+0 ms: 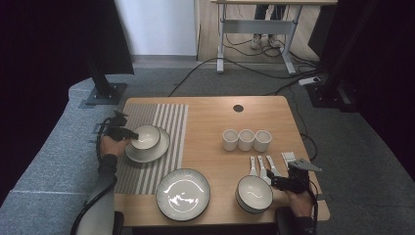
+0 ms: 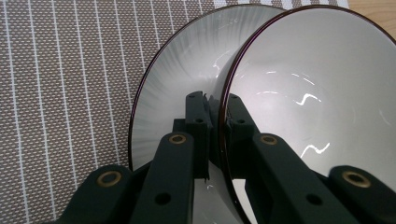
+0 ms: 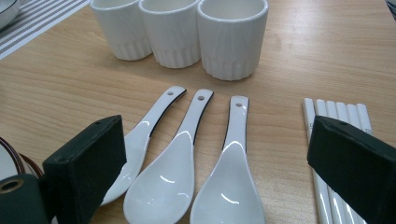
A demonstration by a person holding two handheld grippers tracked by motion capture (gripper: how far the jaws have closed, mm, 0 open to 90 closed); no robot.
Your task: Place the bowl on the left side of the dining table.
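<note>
left gripper [image 1: 128,133]: jaws clamped on near rim of small bowl [image 1: 146,136], which sits on plate [image 1: 162,146], left of frame | right gripper [image 3: 224,161]: jaws apart over three spoons [image 3: 180,154], handles pointing away toward cups [image 3: 180,30], lower right

Place: we take this for a lab or studio set up for recording, not a home.
Floor: we see grey carpet [image 1: 205,81] with loose cables [image 1: 254,68] and a power strip [image 1: 311,80] beyond the far edge of the wooden table [image 1: 210,127].
Surroundings: we note black curtains [image 1: 44,54] at both sides and a stand's base plate [image 1: 104,94].
Background: we see a height-adjustable desk [image 1: 257,29] with a person's feet [image 1: 264,41] beneath it.
</note>
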